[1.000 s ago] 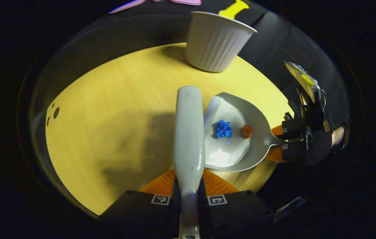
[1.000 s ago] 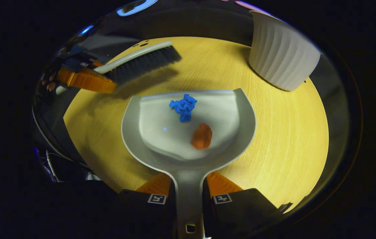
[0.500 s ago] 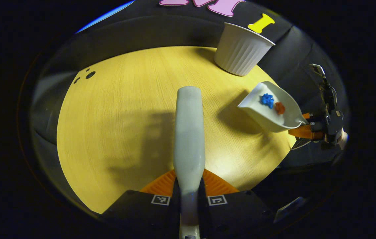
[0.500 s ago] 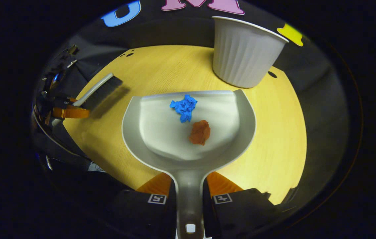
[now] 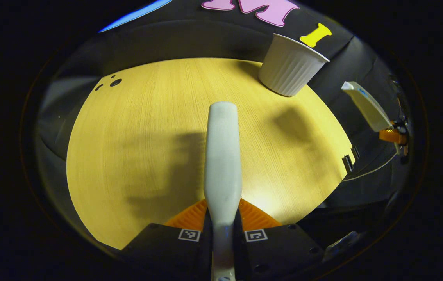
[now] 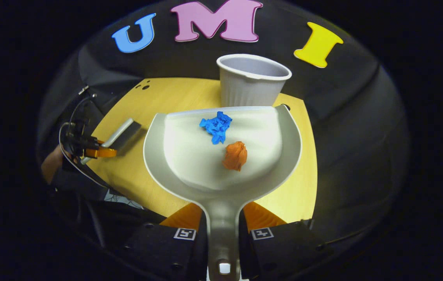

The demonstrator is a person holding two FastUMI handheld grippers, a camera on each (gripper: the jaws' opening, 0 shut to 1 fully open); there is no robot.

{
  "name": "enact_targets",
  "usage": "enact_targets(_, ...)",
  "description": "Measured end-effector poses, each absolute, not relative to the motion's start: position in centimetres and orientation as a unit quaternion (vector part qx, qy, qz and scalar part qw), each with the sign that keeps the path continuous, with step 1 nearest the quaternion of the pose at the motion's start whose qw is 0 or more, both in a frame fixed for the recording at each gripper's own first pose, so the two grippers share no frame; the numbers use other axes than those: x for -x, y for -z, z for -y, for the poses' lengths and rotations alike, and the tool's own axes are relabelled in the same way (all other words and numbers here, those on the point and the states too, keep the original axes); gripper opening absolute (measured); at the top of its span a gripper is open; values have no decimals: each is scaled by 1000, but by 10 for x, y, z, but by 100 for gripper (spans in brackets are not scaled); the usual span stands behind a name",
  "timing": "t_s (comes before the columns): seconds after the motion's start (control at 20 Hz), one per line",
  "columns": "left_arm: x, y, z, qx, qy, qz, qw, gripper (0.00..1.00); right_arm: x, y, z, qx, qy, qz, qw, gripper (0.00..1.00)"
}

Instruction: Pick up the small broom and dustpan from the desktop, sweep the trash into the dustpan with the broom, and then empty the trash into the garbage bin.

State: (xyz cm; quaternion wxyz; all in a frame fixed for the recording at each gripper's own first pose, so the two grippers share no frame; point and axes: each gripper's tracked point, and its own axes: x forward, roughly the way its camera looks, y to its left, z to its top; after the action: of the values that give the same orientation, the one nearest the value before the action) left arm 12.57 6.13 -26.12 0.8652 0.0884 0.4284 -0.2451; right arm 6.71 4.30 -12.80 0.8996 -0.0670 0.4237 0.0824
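Dustpan handle clamped in right hand-held gripper, w/ trash, short of bin, left hand-held gripper clamps broom.

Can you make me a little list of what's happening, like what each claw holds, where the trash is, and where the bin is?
left claw: shut on the broom handle
right claw: shut on the dustpan handle
trash: blue scrap and orange scrap, both in the dustpan
garbage bin: white, ribbed, upright at the table's far edge
dustpan position: lifted off the table, in front of the bin
done yet: not emptied

Dim booth, soft shadows on desktop, fisheye-warped edges
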Motion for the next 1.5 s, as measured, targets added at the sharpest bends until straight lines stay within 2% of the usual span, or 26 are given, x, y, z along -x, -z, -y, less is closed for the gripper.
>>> enact_targets(0.05, -124, 261, -57, -86, 244, -428, 866, 27, -67, 110, -32, 66, -80, -416, 903, 40)
enact_targets(0.2, -127, 262, -67, -72, 245, -430, 866, 27, -85, 67, -11, 64, -71, -400, 911, 40)
enact_targets(0.25, -129, 263, -69, -70, 242, -429, 867, 29, -96, 57, -4, 55, -67, -398, 913, 36)
enact_targets(0.4, -128, 269, -70, -48, 235, -440, 865, 27, -128, 36, 12, 33, -53, -390, 919, 36)
enact_targets(0.45, -128, 272, -73, -39, 236, -442, 865, 27, -141, 28, 20, 32, -45, -384, 922, 40)
enact_targets(0.55, -129, 270, -81, -26, 233, -439, 868, 27, -169, 15, 31, 38, -33, -375, 926, 32)
enact_targets(0.6, -128, 267, -82, -21, 231, -436, 870, 27, -182, 10, 38, 43, -26, -372, 927, 36)
enact_targets(0.9, -121, 260, -81, 20, 213, -418, 883, 27, -259, 18, 60, 72, 10, -372, 925, 36)
enact_targets(1.1, -117, 262, -89, 34, 196, -415, 888, 27, -307, 36, 62, 134, 28, -371, 918, 36)
enact_targets(1.15, -116, 263, -91, 38, 191, -414, 889, 27, -316, 40, 64, 158, 32, -371, 914, 31)
enact_targets(1.3, -117, 261, -96, 57, 177, -411, 892, 27, -335, 52, 67, 207, 43, -378, 901, 36)
enact_targets(1.5, -117, 257, -102, 64, 164, -403, 898, 27, -358, 58, 64, 246, 59, -373, 893, 36)
